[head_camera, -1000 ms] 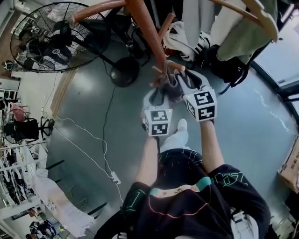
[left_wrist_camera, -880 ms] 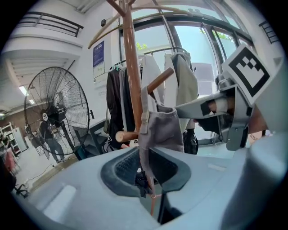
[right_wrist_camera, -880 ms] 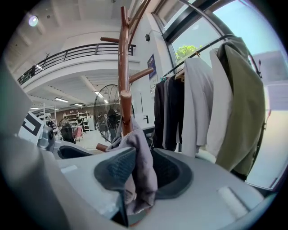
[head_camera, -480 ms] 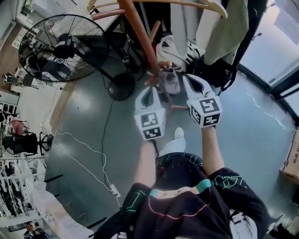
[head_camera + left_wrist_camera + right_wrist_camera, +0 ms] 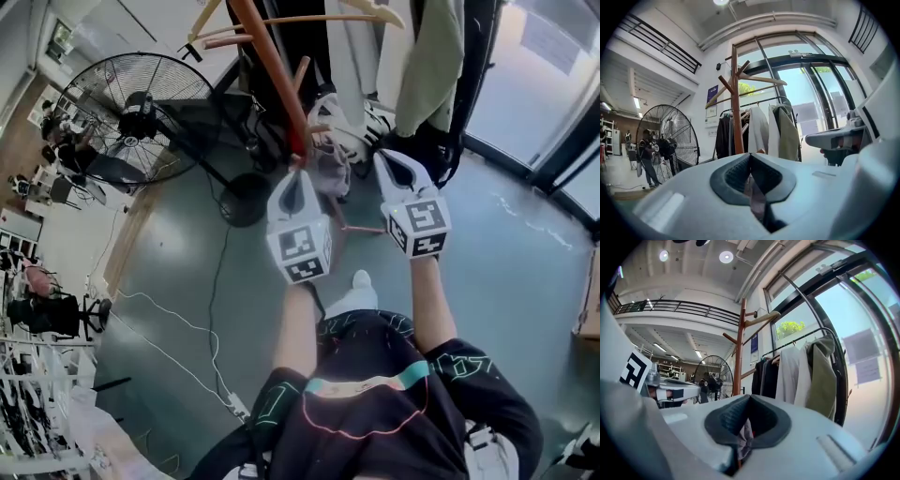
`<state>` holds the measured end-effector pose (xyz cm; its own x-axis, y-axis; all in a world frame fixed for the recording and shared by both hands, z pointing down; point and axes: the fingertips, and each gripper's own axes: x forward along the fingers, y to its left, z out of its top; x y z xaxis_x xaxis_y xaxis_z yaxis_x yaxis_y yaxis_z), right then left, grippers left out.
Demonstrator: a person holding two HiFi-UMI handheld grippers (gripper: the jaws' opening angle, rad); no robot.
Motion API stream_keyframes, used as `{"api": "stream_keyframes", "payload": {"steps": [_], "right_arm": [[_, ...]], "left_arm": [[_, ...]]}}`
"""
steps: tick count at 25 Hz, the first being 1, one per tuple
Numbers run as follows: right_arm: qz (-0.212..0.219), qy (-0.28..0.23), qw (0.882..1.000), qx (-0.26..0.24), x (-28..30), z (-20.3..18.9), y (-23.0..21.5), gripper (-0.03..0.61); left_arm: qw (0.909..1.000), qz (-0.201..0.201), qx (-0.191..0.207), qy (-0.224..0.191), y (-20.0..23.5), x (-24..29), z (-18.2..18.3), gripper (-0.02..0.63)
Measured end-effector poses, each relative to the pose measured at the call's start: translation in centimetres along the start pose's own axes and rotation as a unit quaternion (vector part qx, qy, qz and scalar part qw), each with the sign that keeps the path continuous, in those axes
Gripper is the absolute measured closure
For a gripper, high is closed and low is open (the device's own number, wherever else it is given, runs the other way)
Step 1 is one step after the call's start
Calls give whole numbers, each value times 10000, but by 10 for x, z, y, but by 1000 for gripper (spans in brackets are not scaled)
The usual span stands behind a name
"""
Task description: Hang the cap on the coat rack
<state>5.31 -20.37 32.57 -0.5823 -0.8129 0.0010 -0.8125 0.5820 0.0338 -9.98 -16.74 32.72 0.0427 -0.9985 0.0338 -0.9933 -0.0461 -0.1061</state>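
Note:
A greyish-pink cap (image 5: 330,169) hangs between my two grippers, close to the brown wooden coat rack (image 5: 272,75). My left gripper (image 5: 297,178) is shut on the cap's left edge; a strip of its cloth (image 5: 753,192) shows between the closed jaws (image 5: 750,159). My right gripper (image 5: 389,161) is shut on the cap's right edge, where cloth (image 5: 744,437) is pinched in the jaws (image 5: 750,399). The coat rack's pole (image 5: 736,103) with its angled pegs rises just ahead in the left gripper view. In the right gripper view the coat rack (image 5: 739,348) stands slightly to the left.
A big black floor fan (image 5: 141,112) stands to the left of the rack, with a white cable (image 5: 169,319) running over the floor. A clothes rail with hung coats (image 5: 764,131) is behind the rack. Glass doors (image 5: 553,84) are at the right.
Both grippers and the cap between them have moved up alongside the rack's pole, and the head view has tilted upward.

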Motion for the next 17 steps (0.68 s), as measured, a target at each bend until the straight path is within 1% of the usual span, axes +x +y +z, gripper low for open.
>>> {"api": "stream_keyframes", "payload": {"steps": [4,7,14,17], "right_arm": [[-121,-156,9998,-84,-13,15,-11,575],[-165,-210,9995,-153,-16,18,-16,575],[-111,-341,9992,-195,-19,24,1,575],[-67,-381,9991,-191,-18,27,12,575]], "left_arm": [[9999,-6,-37,-133,-9,-1,8,603],[9998,-38,-8,-209,-15,-2,11,604],[9996,118,65,-231,5,-21,9,604],[9998,136,45,-133,14,-26,5,603]]}}
